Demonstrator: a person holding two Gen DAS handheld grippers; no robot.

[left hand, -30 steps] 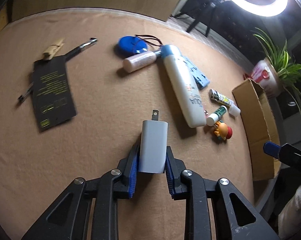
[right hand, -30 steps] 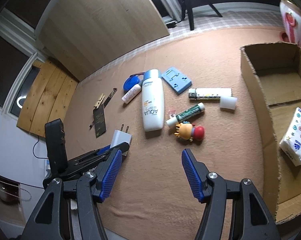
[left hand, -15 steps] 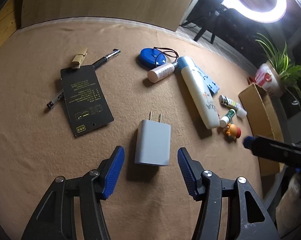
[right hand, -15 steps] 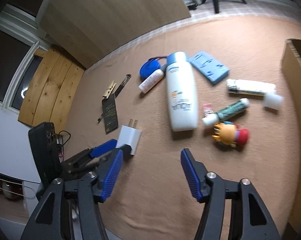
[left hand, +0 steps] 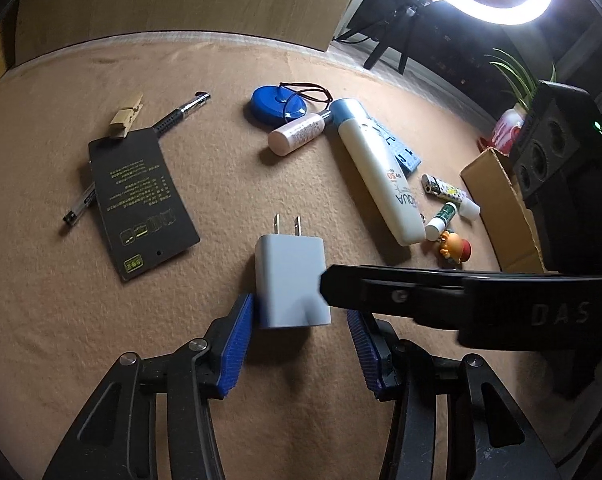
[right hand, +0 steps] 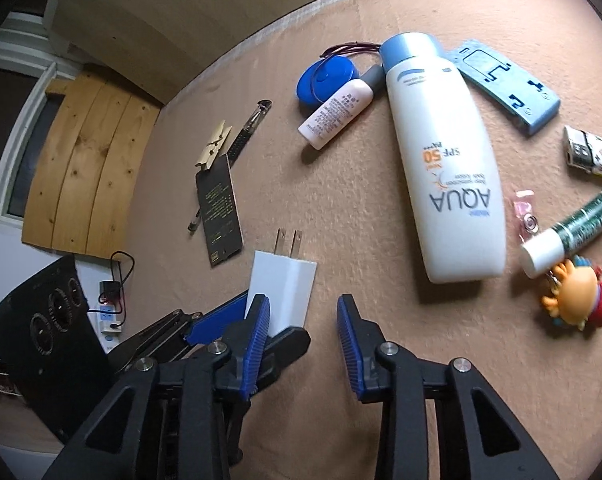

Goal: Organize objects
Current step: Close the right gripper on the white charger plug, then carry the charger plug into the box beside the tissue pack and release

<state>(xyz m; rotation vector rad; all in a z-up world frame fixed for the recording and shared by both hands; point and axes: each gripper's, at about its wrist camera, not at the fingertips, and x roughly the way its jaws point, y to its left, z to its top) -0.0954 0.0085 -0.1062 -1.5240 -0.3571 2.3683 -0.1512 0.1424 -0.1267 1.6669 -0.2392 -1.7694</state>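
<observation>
A white plug charger (left hand: 289,276) lies flat on the tan cloth, prongs pointing away. My left gripper (left hand: 301,316) straddles its near end. The jaws are closing, and the left pad sits against the charger's side while the right pad stands clear. One black finger (left hand: 381,292) of my right gripper reaches in from the right, its tip over the charger's near right corner. In the right wrist view the right gripper (right hand: 303,320) is closing with only cloth between its pads. The charger (right hand: 283,284) lies just beyond its left pad.
Scattered on the cloth are a white sunscreen bottle (right hand: 441,160), a pink tube (right hand: 337,114), a blue round case (right hand: 325,78), a blue plate (right hand: 505,84), a lighter (right hand: 593,156), a lip balm (right hand: 569,232), a toy figure (right hand: 577,300), a black card (left hand: 141,200), a pen (left hand: 181,114) and a clothespin (left hand: 127,118). A cardboard box (left hand: 497,200) stands at the right.
My left gripper let go of the charger and opened; the charger now lies on the cloth. My right gripper came down and left to the charger, its jaws narrowing.
</observation>
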